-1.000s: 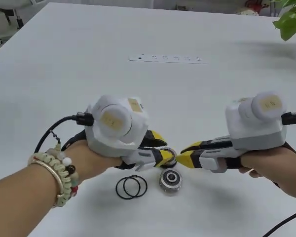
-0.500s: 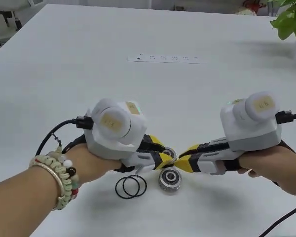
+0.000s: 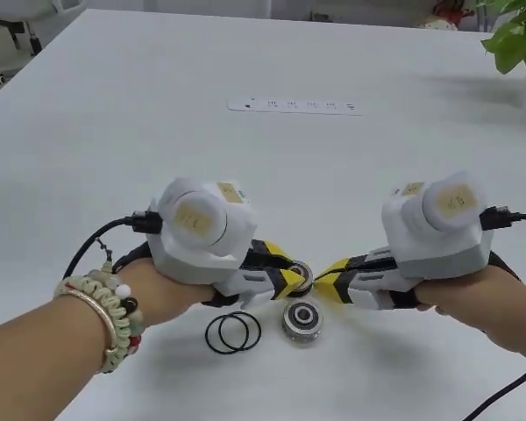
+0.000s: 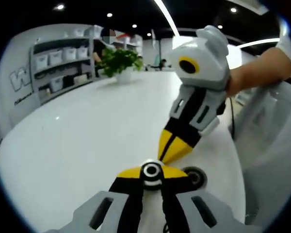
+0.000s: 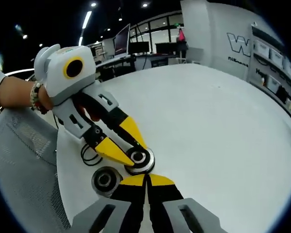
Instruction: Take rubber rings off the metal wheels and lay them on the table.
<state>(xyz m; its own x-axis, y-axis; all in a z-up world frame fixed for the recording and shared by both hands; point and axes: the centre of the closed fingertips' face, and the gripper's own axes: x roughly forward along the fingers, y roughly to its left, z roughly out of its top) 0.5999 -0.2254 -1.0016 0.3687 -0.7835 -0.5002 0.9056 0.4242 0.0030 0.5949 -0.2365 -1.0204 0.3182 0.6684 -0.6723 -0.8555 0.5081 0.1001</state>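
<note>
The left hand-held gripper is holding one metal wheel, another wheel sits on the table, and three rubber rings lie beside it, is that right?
Not three: the head view shows two rubber rings lying overlapped on the table beside the loose wheel. The rest stands: the left hand-held gripper holds one metal wheel between its jaws.

2 metal wheels [image 3: 300,274] [image 3: 303,319], 2 rubber rings [image 3: 206,334] [image 3: 261,331], 1 pwr strip [image 3: 298,106].
</note>
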